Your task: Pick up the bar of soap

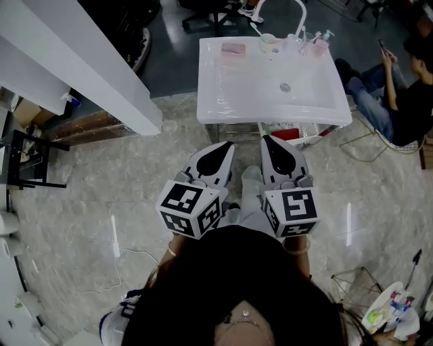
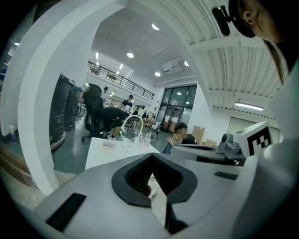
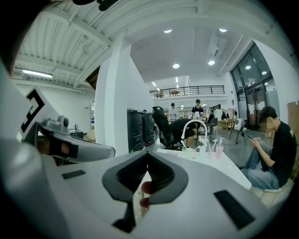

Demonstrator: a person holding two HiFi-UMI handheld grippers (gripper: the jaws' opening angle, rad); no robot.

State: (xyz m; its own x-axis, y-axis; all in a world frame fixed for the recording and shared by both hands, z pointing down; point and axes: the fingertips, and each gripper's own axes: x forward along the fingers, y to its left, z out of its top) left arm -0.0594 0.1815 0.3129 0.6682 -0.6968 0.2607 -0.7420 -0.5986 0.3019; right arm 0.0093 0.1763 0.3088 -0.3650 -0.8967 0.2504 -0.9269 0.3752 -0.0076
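The pink bar of soap (image 1: 233,49) lies on the back left corner of the white washbasin (image 1: 230,94). In the left gripper view the soap (image 2: 109,144) shows small and far off on the basin top. Both grippers are held side by side above the floor, short of the basin's front edge and pointing at it. My left gripper (image 1: 225,146) has its jaws together with nothing between them, and in its own view the tips (image 2: 150,159) meet. My right gripper (image 1: 268,140) is likewise shut and empty (image 3: 147,156).
A curved faucet (image 1: 298,12), cups with toothbrushes (image 1: 269,40) and a pump bottle (image 1: 325,39) stand along the basin's back edge. A person (image 1: 399,94) sits to the right. A white wall (image 1: 88,61) runs at the left. A wire basket (image 1: 358,284) stands at the lower right.
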